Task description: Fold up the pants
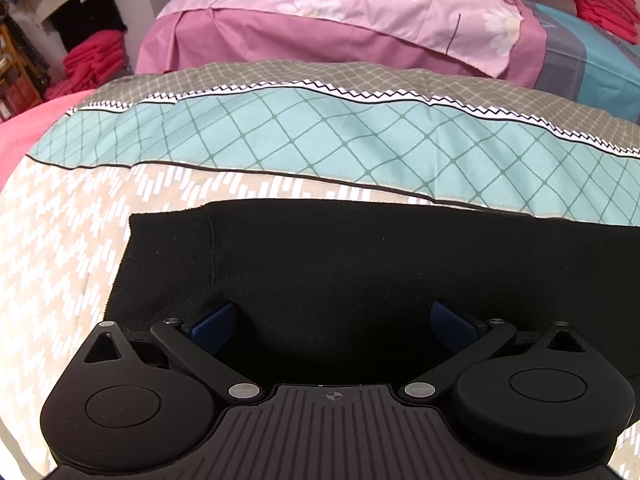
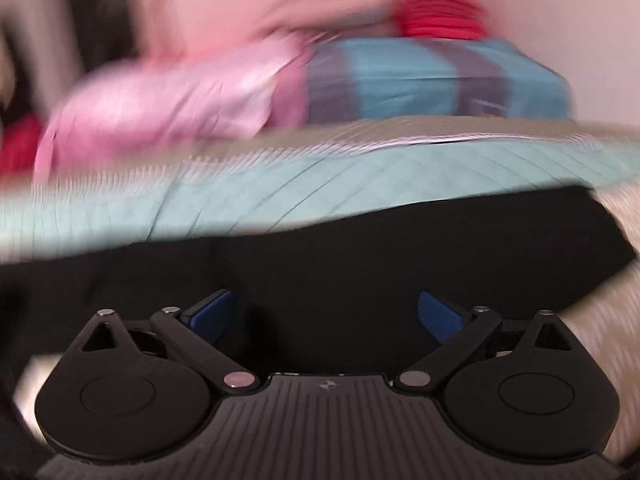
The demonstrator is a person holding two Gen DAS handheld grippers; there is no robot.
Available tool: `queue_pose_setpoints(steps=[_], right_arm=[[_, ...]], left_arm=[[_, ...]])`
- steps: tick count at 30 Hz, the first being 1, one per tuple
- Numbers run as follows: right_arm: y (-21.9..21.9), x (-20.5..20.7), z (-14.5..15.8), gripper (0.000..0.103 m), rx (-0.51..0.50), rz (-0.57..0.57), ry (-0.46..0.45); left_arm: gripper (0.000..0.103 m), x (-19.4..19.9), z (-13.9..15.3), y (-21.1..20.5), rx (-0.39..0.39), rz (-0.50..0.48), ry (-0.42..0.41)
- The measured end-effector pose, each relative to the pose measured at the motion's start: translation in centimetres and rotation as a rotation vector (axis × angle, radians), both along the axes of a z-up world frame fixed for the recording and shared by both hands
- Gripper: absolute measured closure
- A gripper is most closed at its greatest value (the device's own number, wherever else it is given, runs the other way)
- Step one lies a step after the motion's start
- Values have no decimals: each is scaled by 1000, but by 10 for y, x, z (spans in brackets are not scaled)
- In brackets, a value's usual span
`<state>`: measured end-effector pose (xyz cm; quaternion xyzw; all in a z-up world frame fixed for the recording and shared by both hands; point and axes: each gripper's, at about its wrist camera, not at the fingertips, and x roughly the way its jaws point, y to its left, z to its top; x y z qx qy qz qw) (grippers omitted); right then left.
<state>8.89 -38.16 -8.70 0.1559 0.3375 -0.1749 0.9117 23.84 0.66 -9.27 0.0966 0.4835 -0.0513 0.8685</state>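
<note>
Left tool (image 1: 334,322) spread wide, right tool (image 2: 326,316) likewise, both angled downward

Pants (image 1: 360,272) — spread flat on the bed (image 1: 80,220), running from the left wrist view's centre off to its right. Left gripper (image 1: 332,320) over the near edge of the pants, fingers (image 1: 214,320) set wide apart with cloth between them. Right gripper (image 2: 326,314) likewise over the pants (image 2: 320,256), fingers (image 2: 440,316) spread; that view is blurred. Behind the pants, further back on the bed, folded bedding (image 1: 340,24). A stack of folded cloth (image 1: 608,4) rests at the far right — another stack (image 1: 96,60) lies beyond the bed at the left.
</note>
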Motion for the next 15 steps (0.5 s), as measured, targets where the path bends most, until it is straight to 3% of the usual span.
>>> queue_pose_setpoints(steps=[3,6,9,12,13,15], right_arm=[[-26,-27,14,5,-76,-184,-46],[-57,-50,15,5,-44,-336,-47],[-87,-60,4,5,4,-498,23],[-110,-71,-8,4,124,-586,-2],[-111,-70,-8,6,110,-597,-21],[-109,-64,-8,22,105,-542,-29]], left_arm=[[0,-5,-1,0,0,-2,-11],[0,-7,0,0,-1,5,-13],[0,-9,1,-1,-1,7,-14],[0,-8,0,-1,0,8,-15],[0,-9,0,-1,0,9,-15],[0,-9,1,-1,1,11,-15]])
